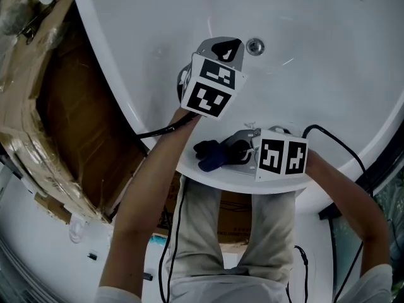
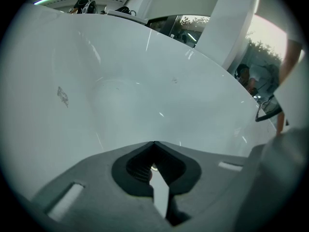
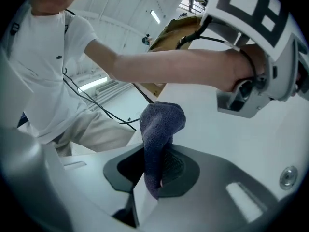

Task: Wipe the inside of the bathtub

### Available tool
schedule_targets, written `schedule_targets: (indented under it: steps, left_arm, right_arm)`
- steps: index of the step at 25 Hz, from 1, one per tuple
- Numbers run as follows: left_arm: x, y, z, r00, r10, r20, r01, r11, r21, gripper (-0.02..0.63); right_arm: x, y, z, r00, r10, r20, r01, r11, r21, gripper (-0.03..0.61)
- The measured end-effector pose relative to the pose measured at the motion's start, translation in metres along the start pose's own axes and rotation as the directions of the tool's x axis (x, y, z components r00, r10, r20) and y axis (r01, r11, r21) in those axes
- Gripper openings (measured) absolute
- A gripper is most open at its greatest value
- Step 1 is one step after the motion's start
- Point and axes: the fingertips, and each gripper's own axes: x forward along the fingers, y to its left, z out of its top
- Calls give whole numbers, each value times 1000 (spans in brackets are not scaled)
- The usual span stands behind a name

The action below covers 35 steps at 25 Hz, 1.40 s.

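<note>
Head view looks down on the white bathtub (image 1: 328, 55), whose round drain (image 1: 255, 45) sits in the tub floor just beside the tip of the left gripper (image 1: 225, 48). That gripper hangs over the inside of the tub with its marker cube (image 1: 209, 84) facing up; in the left gripper view its two jaws meet at the tips with nothing between them, and only the bare, glossy tub wall lies ahead. The right gripper (image 1: 238, 151) is nearer the person, over the tub's near rim, and its jaws are clamped on a dark blue cloth (image 1: 211, 154). In the right gripper view the cloth stands up out of the jaws in a folded lump and hides the gap between them; whether it touches the rim cannot be told. In the same view the person's forearm (image 3: 174, 64) and the left gripper cross the upper part of the picture and block much of the tub behind, while the drain shows at the lower right edge. A black cable (image 1: 161, 130) runs from the left gripper over the tub's edge, and another (image 1: 334, 142) loops from the right gripper. Outside the tub, to the left, stands a large open cardboard box (image 1: 57, 112) wrapped in clear film. The person's light trousers (image 1: 202, 232) show below the rim.
</note>
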Motion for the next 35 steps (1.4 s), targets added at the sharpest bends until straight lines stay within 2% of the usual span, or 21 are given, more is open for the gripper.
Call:
schedule_targets:
  steps: [5, 9, 12, 16, 20, 23, 28, 35]
  left_arm:
    - [3, 5, -1, 1000, 12, -1, -12, 1000, -8, -2]
    - [5, 7, -5, 1000, 15, -7, -15, 1000, -5, -2]
    - [11, 6, -7, 1000, 11, -8, -11, 1000, -21, -2]
    - [17, 6, -16, 1000, 1, -23, -2, 998, -60, -2]
    - [25, 8, -24, 999, 3, -34, -5, 997, -75, -2]
    - [31, 9, -31, 999, 0, -49, -5, 995, -102, -2]
    - [37, 15, -43, 998, 2, -68, -11, 991, -131, -2]
    - [44, 7, -51, 996, -22, -85, 11, 992, -128, -2]
  right_arm:
    - [-17, -40, -18, 993, -114, -28, 113, 993, -17, 54]
    - [-23, -75, -42, 972, -214, -99, 209, 976, -55, 54]
    - [-33, -104, -61, 938, -310, -153, 300, 950, -87, 54]
    - [-41, -138, -75, 896, -416, -152, 412, 909, -57, 54]
    - [-47, -170, -94, 841, -507, -189, 506, 861, -58, 54]
    - [-51, -189, -111, 808, -545, -224, 549, 835, -52, 55]
    - [-56, -218, -128, 777, -571, -265, 587, 809, -22, 55]
    - [-72, -264, -154, 692, -635, -343, 652, 754, -80, 55]
